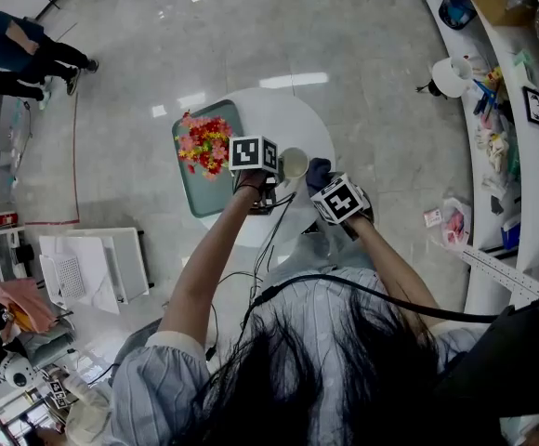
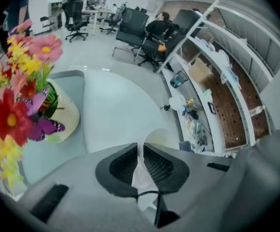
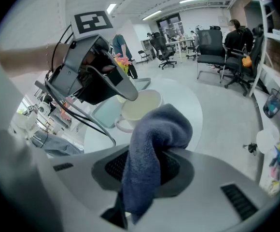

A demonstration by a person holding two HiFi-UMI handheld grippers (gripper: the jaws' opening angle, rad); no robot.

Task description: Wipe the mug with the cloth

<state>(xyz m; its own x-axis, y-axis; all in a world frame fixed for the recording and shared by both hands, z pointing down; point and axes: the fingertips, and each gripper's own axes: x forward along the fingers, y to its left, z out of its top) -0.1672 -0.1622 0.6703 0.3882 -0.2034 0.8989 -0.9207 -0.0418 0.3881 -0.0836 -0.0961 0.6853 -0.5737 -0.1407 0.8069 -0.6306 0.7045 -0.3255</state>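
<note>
Head view: a cream ceramic mug (image 1: 294,163), its inside bare, stood mid-way on the round white table (image 1: 307,124). At its 9 o'clock a pot of red and yellow artificial flowers (image 1: 204,144) sat on a teal rectangular tray (image 1: 195,198). The left gripper (image 1: 277,170) reached in from 7 o'clock and the right gripper (image 1: 325,184) from 5 o'clock, both forearms extended.

Left gripper view: its jaws were pinching the mug's thin rim.

Right gripper view: its jaws clamped a folded blue-grey terry cloth (image 3: 152,149), with the mug just beyond at 12 o'clock.

Steep overhead; close views sharing mug (image 1: 294,163)
</note>
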